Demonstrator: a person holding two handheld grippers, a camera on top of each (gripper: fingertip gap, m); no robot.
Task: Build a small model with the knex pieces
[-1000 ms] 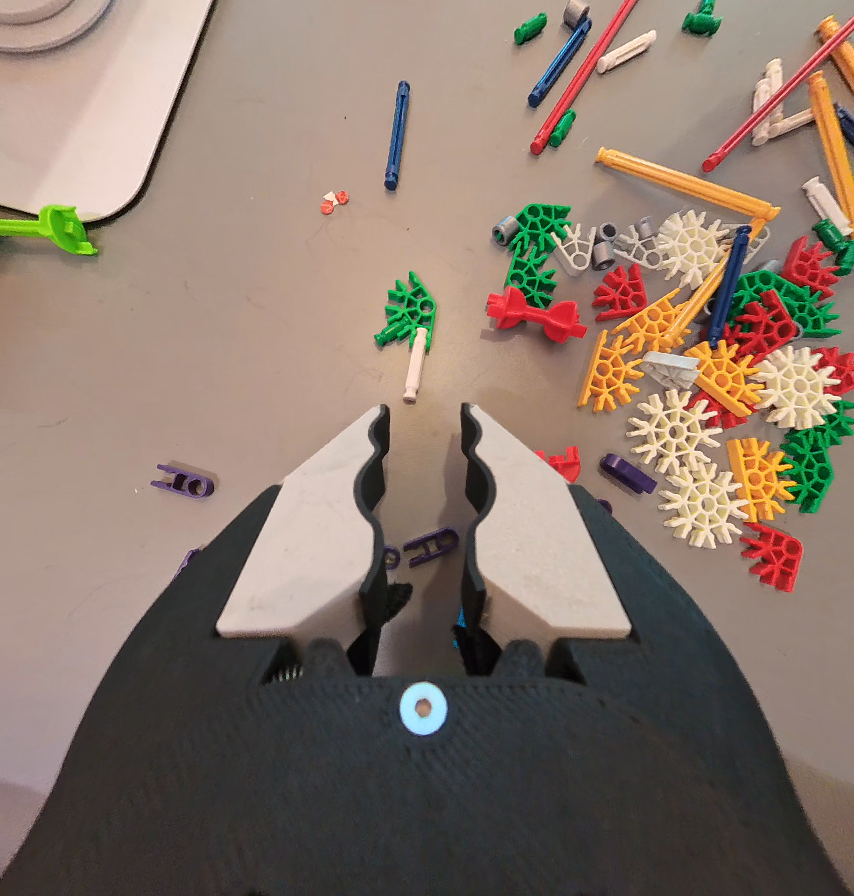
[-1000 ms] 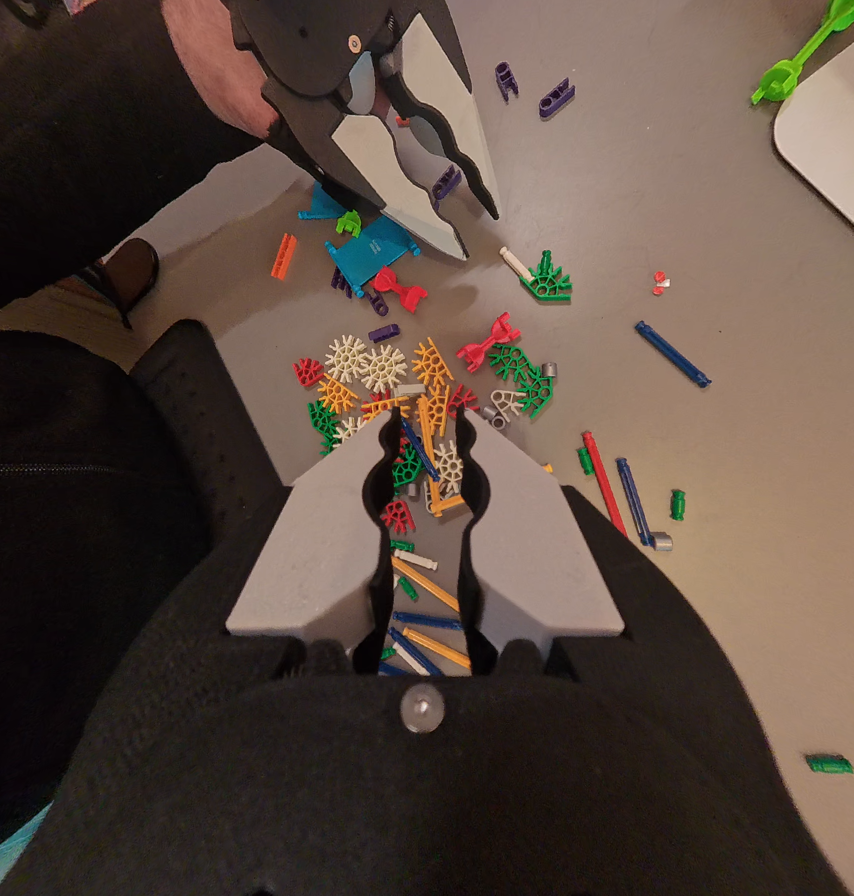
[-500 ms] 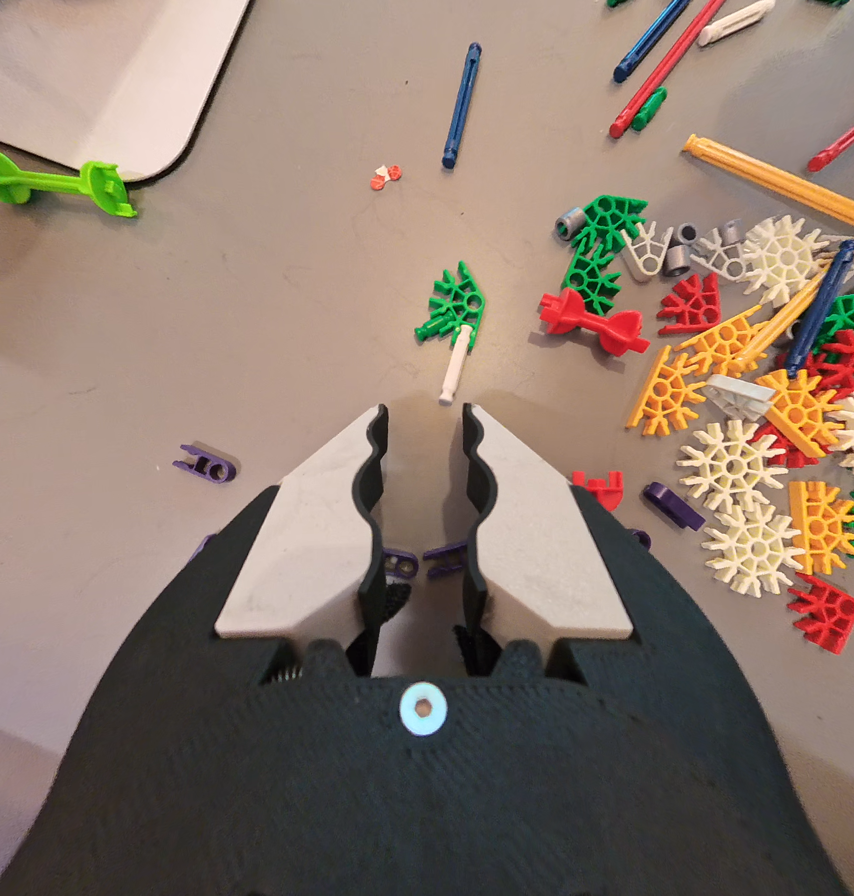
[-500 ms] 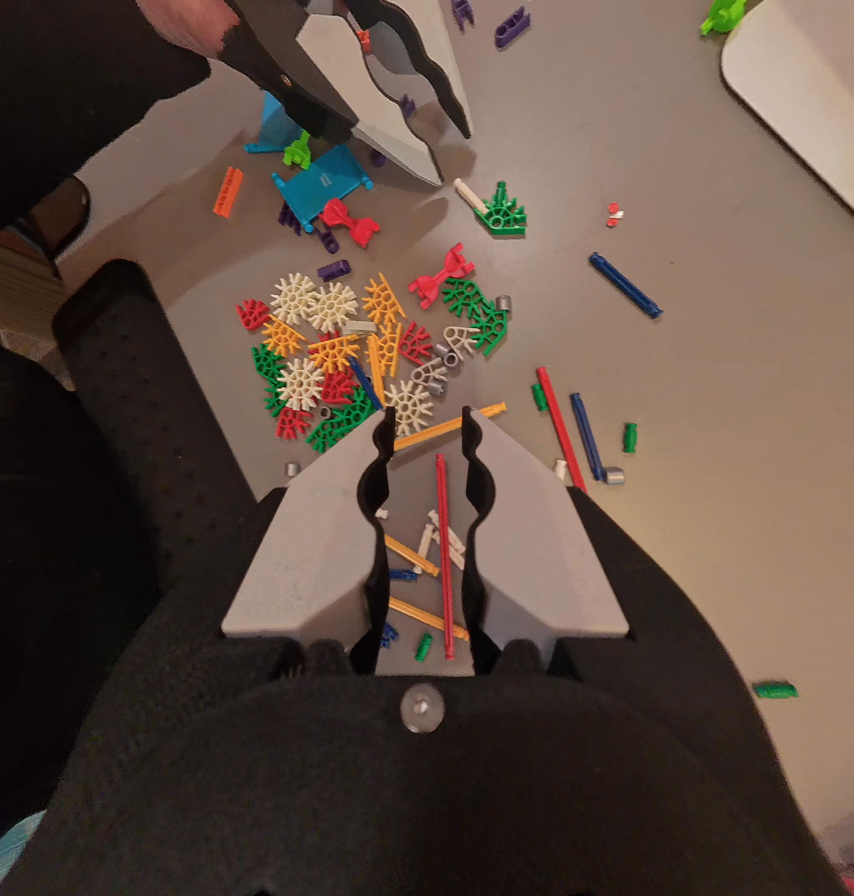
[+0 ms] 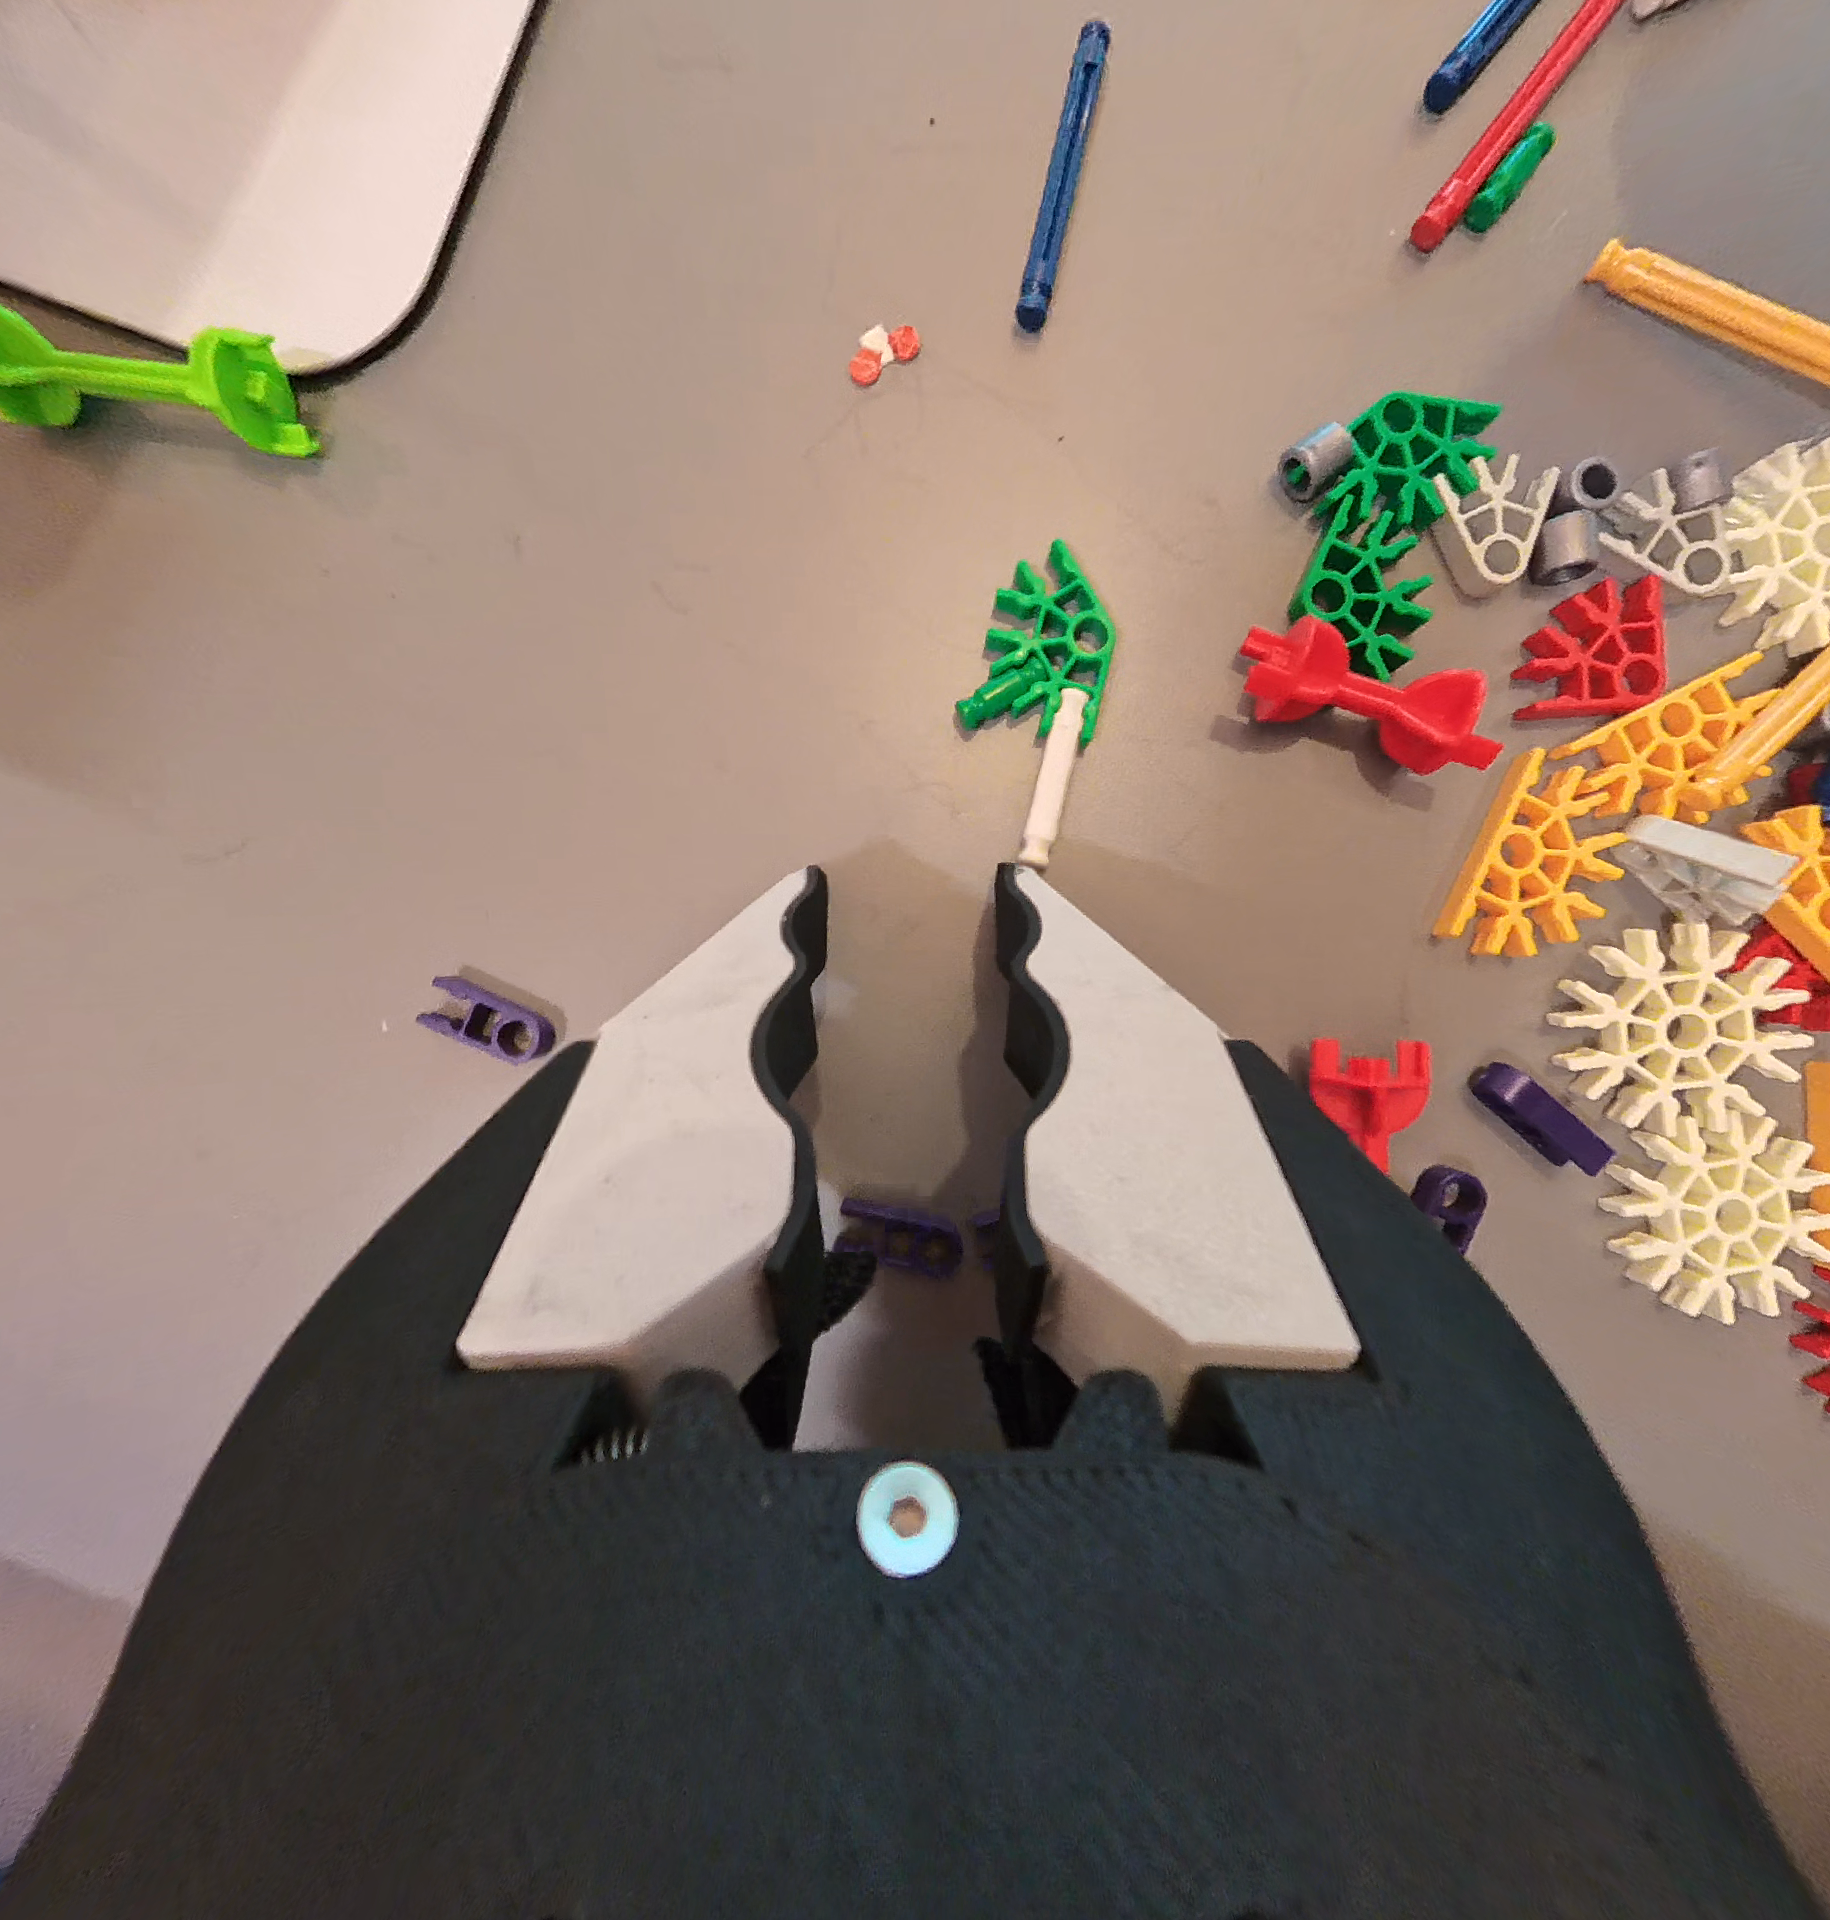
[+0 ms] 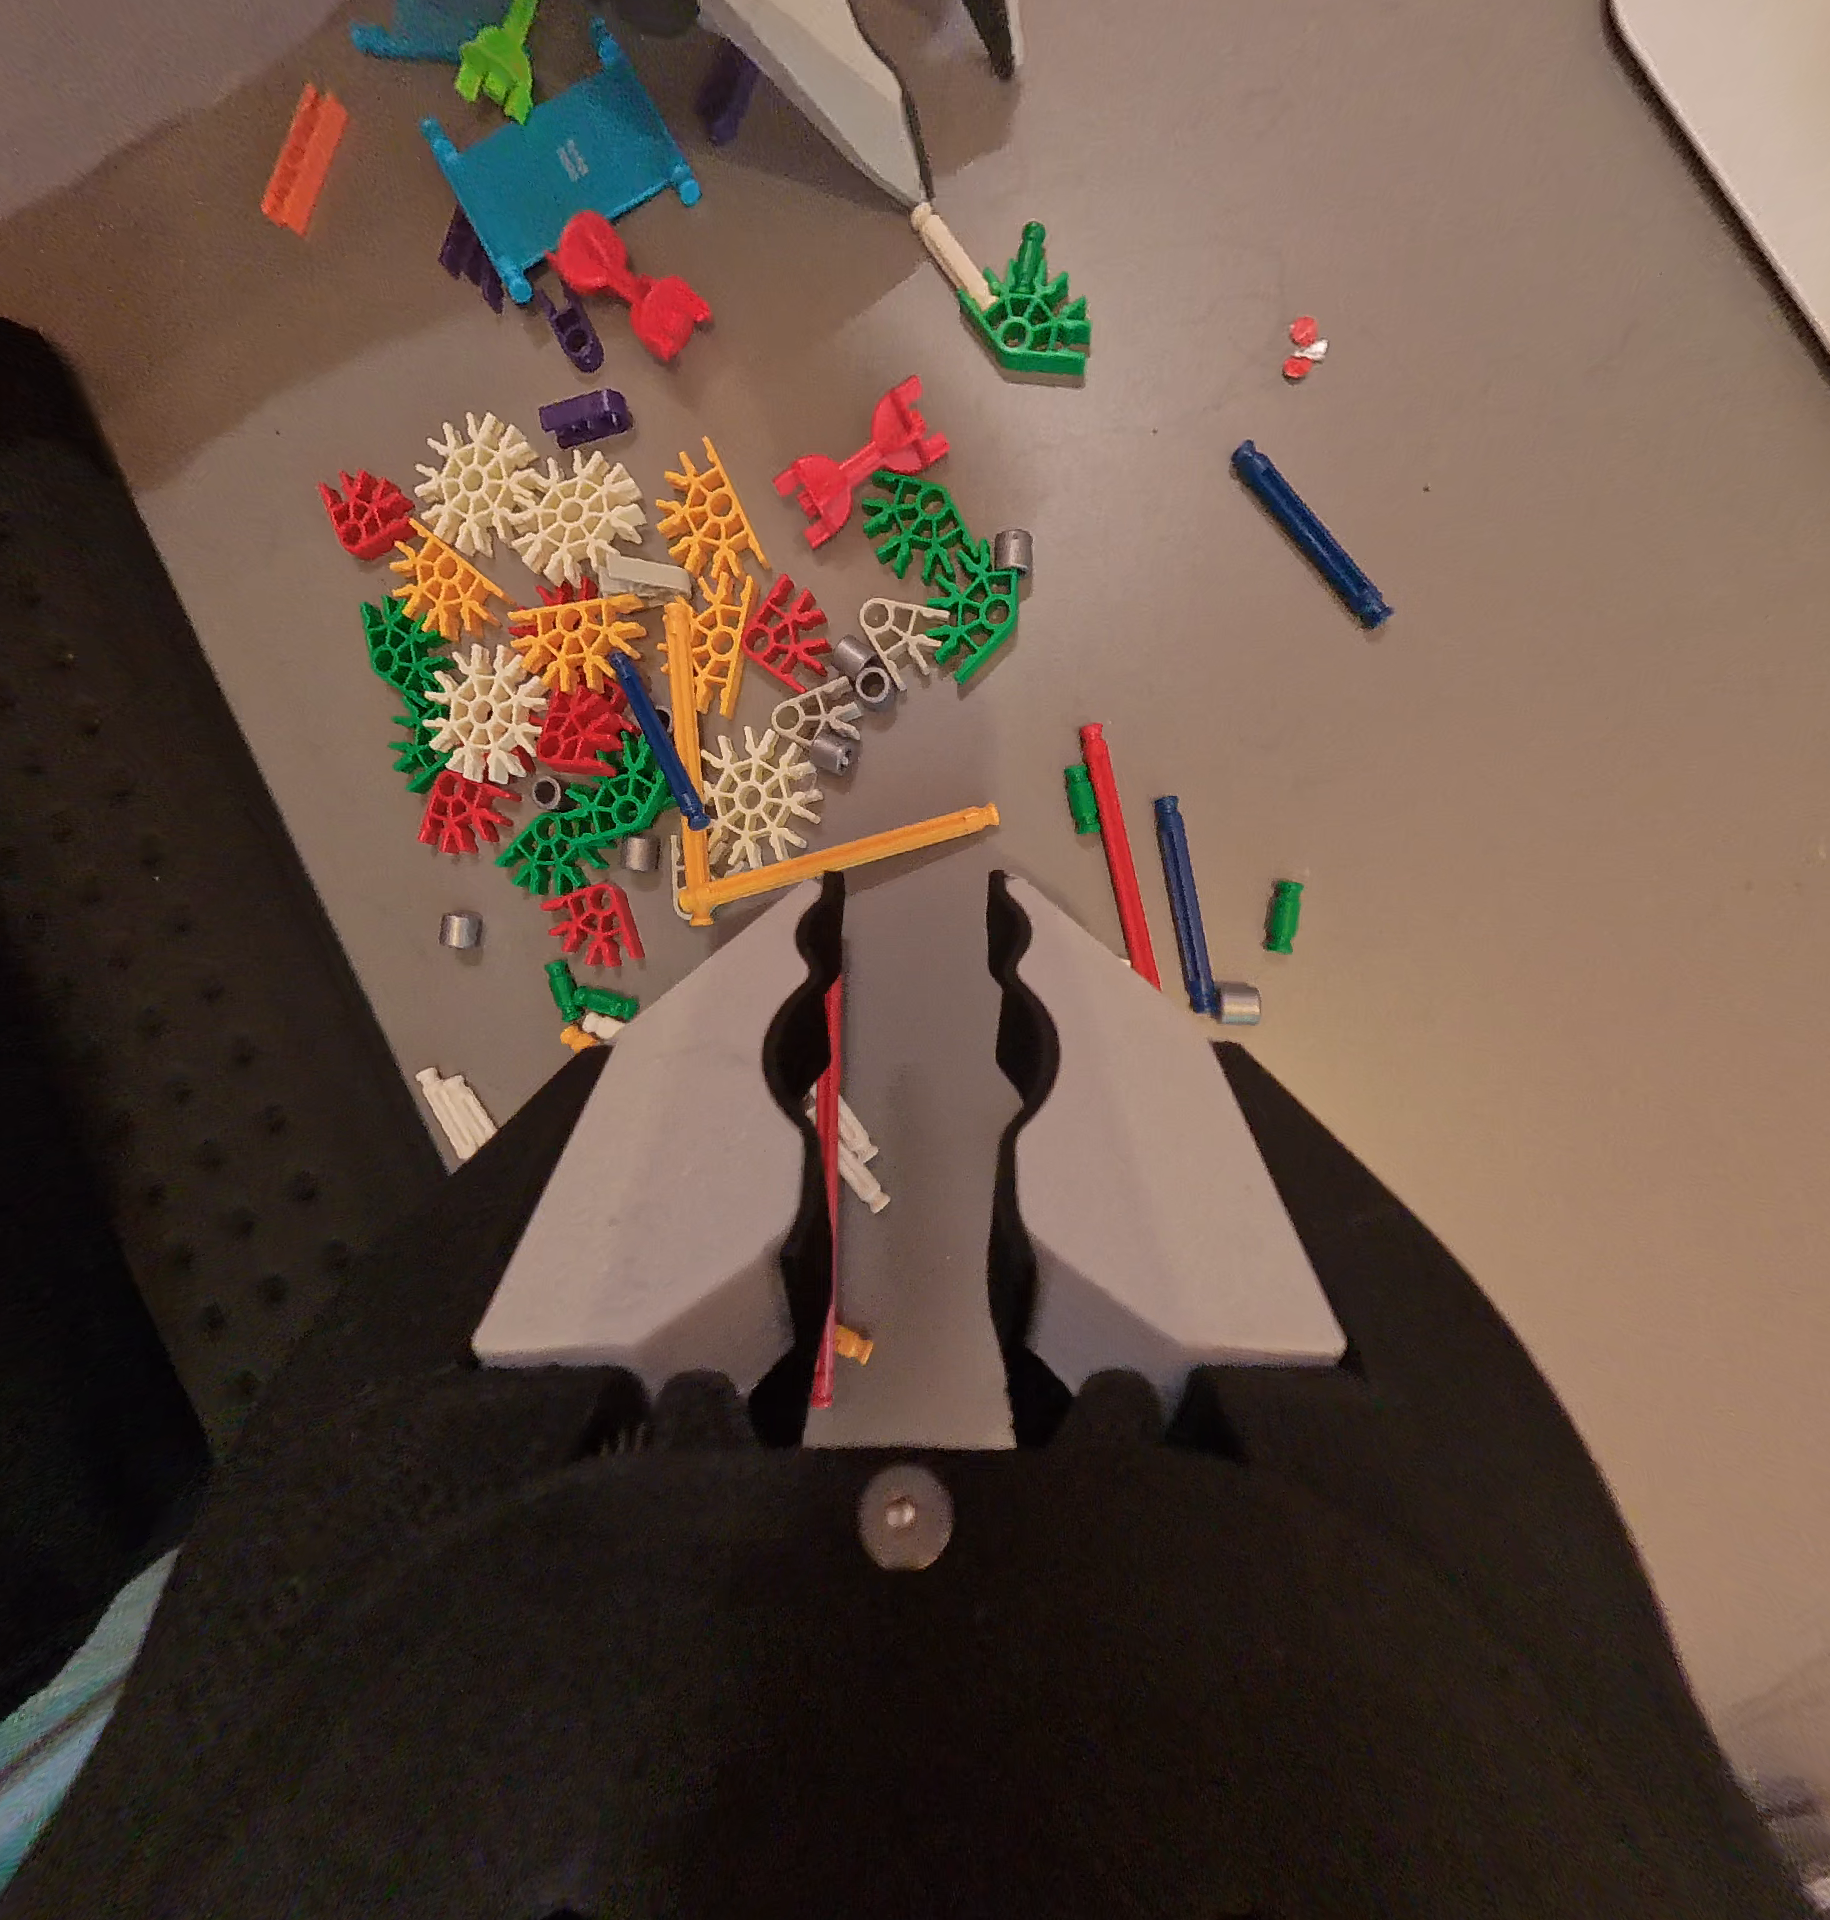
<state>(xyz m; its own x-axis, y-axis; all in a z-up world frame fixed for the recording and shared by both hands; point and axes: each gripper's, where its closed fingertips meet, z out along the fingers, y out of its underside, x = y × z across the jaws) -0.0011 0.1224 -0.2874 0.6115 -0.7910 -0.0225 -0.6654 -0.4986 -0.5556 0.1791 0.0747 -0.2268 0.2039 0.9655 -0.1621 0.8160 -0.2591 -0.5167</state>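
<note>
My left gripper (image 5: 911, 883) is open and empty, low over the grey table. Its right fingertip is just short of the end of a white rod (image 5: 1051, 779) plugged into a green connector (image 5: 1056, 644). A purple clip (image 5: 900, 1242) lies on the table under the jaws. In the right wrist view the left gripper's fingertip (image 6: 916, 182) touches or nearly touches the white rod (image 6: 947, 244) beside the green connector (image 6: 1030, 312). My right gripper (image 6: 913, 888) is open and empty above a red rod (image 6: 831, 1143) and white rods lying on the table. A long yellow rod (image 6: 849, 852) lies just ahead of it.
A pile of coloured connectors (image 6: 578, 665) lies left of the right gripper. Loose red, blue and green rods (image 6: 1150, 862) lie to its right. A teal panel (image 6: 558, 166), a white board corner (image 5: 215, 156), a lime green piece (image 5: 132, 384) and a blue rod (image 5: 1062, 177) lie farther off. Spacing between my two grippers at the tips: around 20 cm. My left gripper is the nearer one to the purple clip (image 5: 900, 1242): about 7 cm, against 25 cm.
My left gripper has moved forward until its tip reaches the white rod's end. My right gripper has drawn back from the pile and now hangs over the red rod.
</note>
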